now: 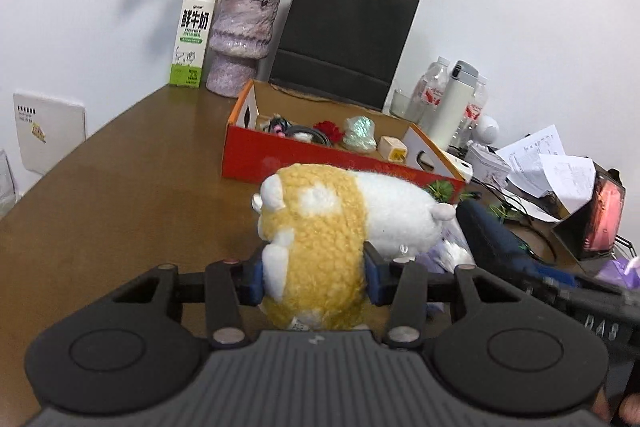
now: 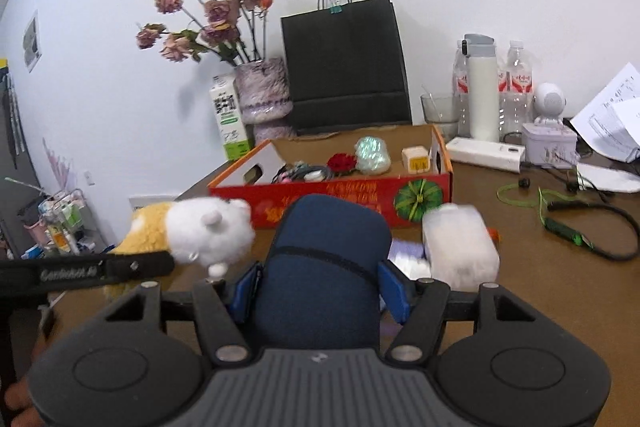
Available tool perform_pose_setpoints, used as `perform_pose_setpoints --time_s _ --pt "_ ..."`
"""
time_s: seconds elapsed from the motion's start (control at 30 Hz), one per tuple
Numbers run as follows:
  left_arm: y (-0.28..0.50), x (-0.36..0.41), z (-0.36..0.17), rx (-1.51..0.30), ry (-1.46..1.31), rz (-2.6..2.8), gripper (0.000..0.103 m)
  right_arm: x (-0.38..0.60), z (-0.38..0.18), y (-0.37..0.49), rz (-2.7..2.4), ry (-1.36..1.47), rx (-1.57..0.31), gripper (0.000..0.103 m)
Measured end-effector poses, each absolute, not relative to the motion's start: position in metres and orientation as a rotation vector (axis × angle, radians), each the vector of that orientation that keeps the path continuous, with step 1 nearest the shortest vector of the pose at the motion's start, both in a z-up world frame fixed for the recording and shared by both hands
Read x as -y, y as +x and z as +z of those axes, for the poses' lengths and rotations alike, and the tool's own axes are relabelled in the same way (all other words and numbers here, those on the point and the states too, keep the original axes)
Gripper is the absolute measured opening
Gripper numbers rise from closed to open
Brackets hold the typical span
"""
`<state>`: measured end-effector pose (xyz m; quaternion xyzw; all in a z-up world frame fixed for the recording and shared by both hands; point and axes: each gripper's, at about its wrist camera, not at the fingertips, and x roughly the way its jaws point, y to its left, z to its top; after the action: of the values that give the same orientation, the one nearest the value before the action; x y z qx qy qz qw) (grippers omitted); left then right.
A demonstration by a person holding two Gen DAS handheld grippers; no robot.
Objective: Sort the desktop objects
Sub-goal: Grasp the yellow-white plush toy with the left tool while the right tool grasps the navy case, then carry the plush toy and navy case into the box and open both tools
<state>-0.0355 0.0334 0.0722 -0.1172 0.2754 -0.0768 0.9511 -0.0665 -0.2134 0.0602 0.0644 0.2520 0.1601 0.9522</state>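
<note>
My left gripper (image 1: 314, 285) is shut on a yellow and white plush toy (image 1: 320, 219), its blue pads pressing the toy's yellow half, above the brown table. The same plush toy (image 2: 200, 231) shows at the left of the right wrist view. My right gripper (image 2: 320, 291) is shut on a rounded navy blue pouch (image 2: 328, 247), which also shows as the navy pouch (image 1: 492, 239) at the right of the left wrist view. Just beyond both stands an open red cardboard box (image 1: 280, 163) (image 2: 248, 197) holding a red flower, a shiny pale green lump, a small cube and cables.
A white tissue pack (image 2: 460, 247) lies in front of the box. A black paper bag (image 1: 344, 35), a vase of dried roses (image 1: 240, 39) and a milk carton (image 1: 192, 39) stand at the wall. Bottles (image 2: 516, 91), a power bank (image 2: 484, 153), green-corded earphones (image 2: 560, 223) and papers lie right.
</note>
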Motion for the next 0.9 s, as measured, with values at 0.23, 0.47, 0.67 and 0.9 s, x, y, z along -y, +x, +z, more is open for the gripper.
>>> perform_pose_setpoints --time_s 0.23,0.47,0.67,0.9 --pt "-0.046 -0.023 0.074 -0.557 -0.238 -0.192 0.046 0.207 0.061 -0.102 0.317 0.068 -0.505 0.062" --pt "-0.002 -0.021 0.093 -0.521 -0.235 -0.209 0.046 0.224 0.076 -0.071 0.335 0.159 -0.498 0.062" --pt "0.087 -0.018 0.129 -0.528 -0.208 -0.260 0.047 0.233 0.113 -0.014 0.271 0.122 -0.442 0.062" --pt "0.243 0.018 0.110 -0.787 -0.150 -0.281 0.047 0.230 0.129 0.153 0.242 0.065 -0.642 0.062"
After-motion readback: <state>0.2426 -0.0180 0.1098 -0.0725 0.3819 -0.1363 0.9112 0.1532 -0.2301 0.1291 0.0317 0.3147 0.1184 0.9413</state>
